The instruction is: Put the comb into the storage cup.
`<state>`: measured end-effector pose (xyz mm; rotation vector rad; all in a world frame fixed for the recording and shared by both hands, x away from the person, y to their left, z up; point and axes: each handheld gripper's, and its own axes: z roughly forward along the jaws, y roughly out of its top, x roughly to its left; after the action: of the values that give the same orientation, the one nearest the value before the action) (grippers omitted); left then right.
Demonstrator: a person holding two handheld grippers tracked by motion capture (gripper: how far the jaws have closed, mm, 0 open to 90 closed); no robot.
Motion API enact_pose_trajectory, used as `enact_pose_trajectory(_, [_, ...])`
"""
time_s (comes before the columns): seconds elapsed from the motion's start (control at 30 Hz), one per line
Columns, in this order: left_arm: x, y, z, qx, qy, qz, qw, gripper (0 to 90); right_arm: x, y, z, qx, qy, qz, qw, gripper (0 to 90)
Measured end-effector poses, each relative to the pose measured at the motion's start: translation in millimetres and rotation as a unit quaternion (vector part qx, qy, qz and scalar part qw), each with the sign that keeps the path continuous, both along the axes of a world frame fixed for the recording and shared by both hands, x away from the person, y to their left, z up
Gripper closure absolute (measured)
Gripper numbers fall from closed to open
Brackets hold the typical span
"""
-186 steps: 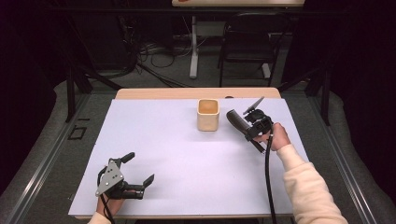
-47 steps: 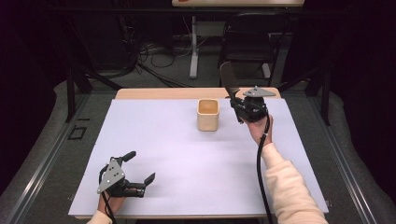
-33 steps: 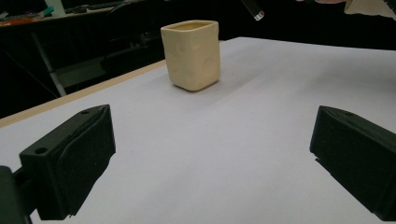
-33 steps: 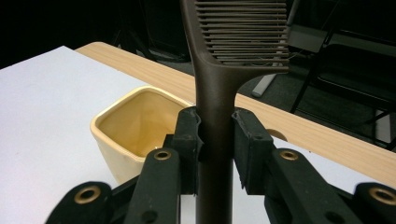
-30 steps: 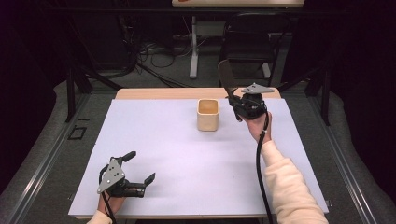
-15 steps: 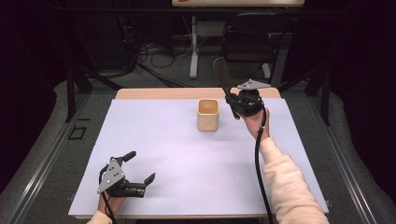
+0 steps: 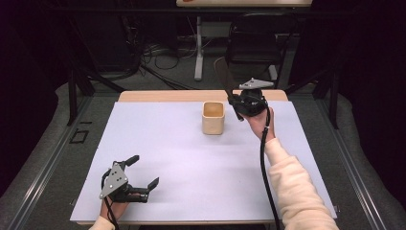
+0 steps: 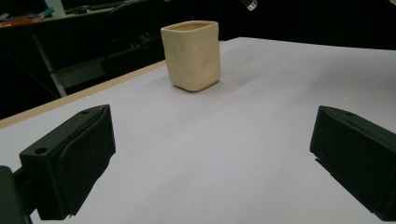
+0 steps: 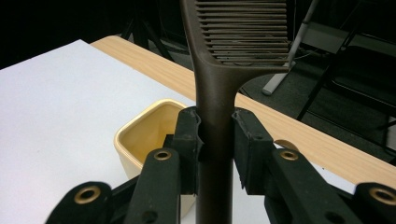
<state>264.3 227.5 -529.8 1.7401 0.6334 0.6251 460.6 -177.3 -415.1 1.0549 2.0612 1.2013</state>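
Comb (image 9: 212, 93): a dark brown comb is pinched by its handle between the jaws of the right gripper (image 9: 214, 140); in the high view the comb (image 7: 225, 81) is raised above the tabletop, just right of the cup.
Comb attitude: the toothed end is carried upward and the handle downward, which seems meant to let the handle be lowered into the cup first.
Cup (image 7: 213, 117): a cream, square-sided cup is stood upright and open-mouthed on the far middle of the sheet, apart from the comb; its inside appears empty.
Right gripper (image 7: 242, 103): held aloft beside the cup rim, so that little travel is judged to be needed for the drop.
Left gripper (image 7: 141, 175): rested low on the near left of the tabletop (image 7: 182, 163), jaws spread wide with nothing between them, well apart from the cup (image 8: 190, 55); it appears parked clear of the work.
Step judged: the comb is yet to be centred over the cup mouth.
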Motion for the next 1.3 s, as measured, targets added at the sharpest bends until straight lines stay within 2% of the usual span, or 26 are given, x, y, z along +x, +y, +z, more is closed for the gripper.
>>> enact_pose_trajectory(0.53, [-0.3, 0.2, 0.1, -0.001, -0.001, 0.0, 1.0, 0.2, 3.5, 6.6, 8.7, -0.013, 0.008, 0.013, 0.9998, 72.8])
enact_pose_trajectory(1.3, [0.1, 0.1, 0.0, 0.0, 0.0, -0.001, 1.0, 0.2, 10.3, 26.9, 19.4, -0.029, 0.017, 0.036, 0.9988, 72.8])
